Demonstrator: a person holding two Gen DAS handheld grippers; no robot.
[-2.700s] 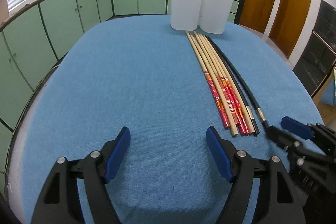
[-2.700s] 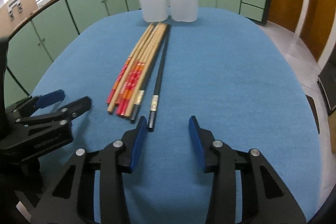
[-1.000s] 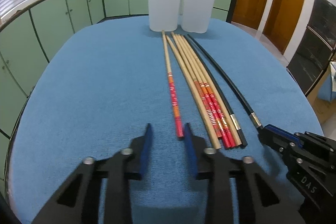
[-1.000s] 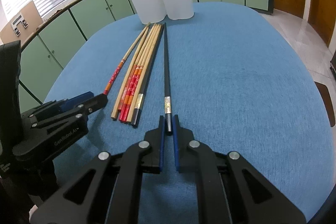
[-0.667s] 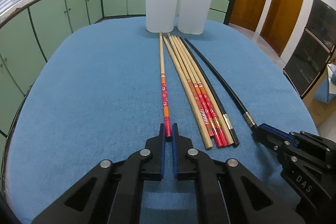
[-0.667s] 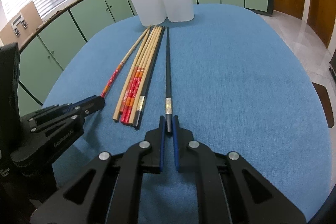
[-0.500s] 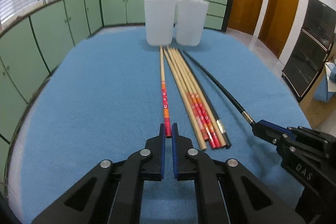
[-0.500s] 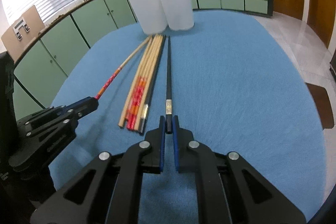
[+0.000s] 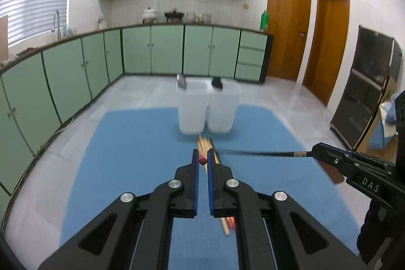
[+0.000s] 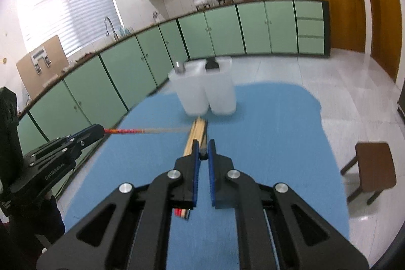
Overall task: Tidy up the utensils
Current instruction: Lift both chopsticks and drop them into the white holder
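Left wrist view: left gripper [image 9: 202, 160] clamping red-ended wooden chopstick [image 9: 202, 160]; right gripper [image 9: 314, 153] clamping thin black chopstick [image 9: 258, 152] above blue tabletop [image 9: 131, 156].

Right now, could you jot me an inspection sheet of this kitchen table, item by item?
Surface: blue table cover, flat.
Job's things: wooden chopsticks bundled on the cover; two white bins standing side by side beyond them.
Clutter: nothing seen.
Grippers: left gripper shut on a red-ended chopstick; right gripper shut on a black chopstick; both sticks raised off the cover.
Cables: nothing seen.
Surroundings: green cabinets, wooden doors, brown stool.
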